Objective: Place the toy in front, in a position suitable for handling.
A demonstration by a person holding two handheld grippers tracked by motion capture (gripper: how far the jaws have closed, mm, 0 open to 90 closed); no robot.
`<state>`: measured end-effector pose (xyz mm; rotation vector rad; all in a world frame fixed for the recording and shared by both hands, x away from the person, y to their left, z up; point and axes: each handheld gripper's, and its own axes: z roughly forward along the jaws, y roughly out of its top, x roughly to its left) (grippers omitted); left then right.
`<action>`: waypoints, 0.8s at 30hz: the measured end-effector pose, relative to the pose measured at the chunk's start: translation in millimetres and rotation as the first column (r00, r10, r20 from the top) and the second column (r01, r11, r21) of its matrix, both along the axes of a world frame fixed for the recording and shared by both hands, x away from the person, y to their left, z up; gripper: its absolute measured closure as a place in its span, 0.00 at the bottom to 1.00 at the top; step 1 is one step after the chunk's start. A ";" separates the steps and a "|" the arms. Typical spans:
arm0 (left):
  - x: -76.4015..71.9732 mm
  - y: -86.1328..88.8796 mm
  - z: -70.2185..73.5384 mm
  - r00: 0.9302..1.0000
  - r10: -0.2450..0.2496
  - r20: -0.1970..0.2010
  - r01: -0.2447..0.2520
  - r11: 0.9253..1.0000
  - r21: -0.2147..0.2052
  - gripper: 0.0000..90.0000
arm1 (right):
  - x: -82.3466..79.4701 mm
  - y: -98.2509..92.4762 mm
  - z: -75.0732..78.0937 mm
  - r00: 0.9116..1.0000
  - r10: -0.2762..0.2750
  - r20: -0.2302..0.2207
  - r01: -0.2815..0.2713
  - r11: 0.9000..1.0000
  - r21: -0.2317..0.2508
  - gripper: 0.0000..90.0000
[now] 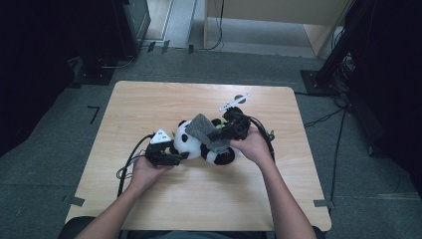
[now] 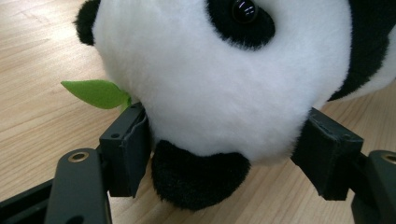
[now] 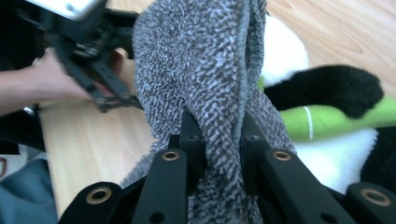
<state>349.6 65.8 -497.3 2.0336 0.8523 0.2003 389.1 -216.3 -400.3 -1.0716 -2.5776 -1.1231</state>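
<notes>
Frame centre — left gripper (image 2: 219, 149) jaws clamp the toy panda's (image 1: 191, 142) head; right gripper (image 3: 223, 144) jaws pinch the grey cloth (image 3: 205, 70) tight.

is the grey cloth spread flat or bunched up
Bunched: the right gripper pinches the grey cloth into folds above the plush panda.

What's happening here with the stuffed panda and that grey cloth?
A person at a wooden table works with a hand-held gripper in each hand. The left gripper has its jaws around the head of a plush panda lying on the table, one at each side against the fur. The right gripper is shut on a grey fuzzy cloth, held over the panda's body. It looks like the panda is being wiped or covered.
</notes>
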 end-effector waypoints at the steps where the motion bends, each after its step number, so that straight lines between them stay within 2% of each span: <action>1: 0.9 0.9 1.1 1.000 -0.004 -0.001 0.004 1.000 -0.004 0.29 | 1.2 -1.8 -1.4 1.000 -0.007 -0.005 0.007 1.000 0.016 0.87; 6: 4.5 2.1 6.9 1.000 -0.015 0.011 0.015 1.000 -0.012 0.29 | 8.2 -12.5 -4.2 0.998 -0.059 -0.005 0.060 0.998 0.033 0.87; 10: 11.0 4.6 8.6 0.998 -0.057 0.004 0.057 0.998 -0.012 0.28 | 13.6 -15.4 -7.5 0.998 -0.067 -0.018 0.068 0.996 0.051 0.87; 15: 22.4 3.2 13.4 0.996 -0.090 0.023 0.091 0.996 -0.017 0.25 | 24.0 -23.7 -13.0 0.995 -0.092 -0.042 0.096 0.990 0.103 0.87; 19: 32.4 1.5 9.1 0.993 -0.116 0.033 0.118 0.992 -0.037 0.19 | 30.6 -27.7 -18.3 0.993 -0.096 -0.070 0.105 0.985 0.137 0.87; 22: 38.3 -1.5 5.5 0.991 -0.118 0.061 0.120 0.992 -0.036 0.16 | 31.6 -27.0 -19.3 0.992 -0.103 -0.066 0.111 0.984 0.137 0.87; 24: 39.7 -4.1 2.7 0.989 -0.112 0.096 0.114 0.993 -0.014 0.19 | 31.4 -26.6 -19.3 0.992 -0.107 -0.061 0.115 0.984 0.134 0.87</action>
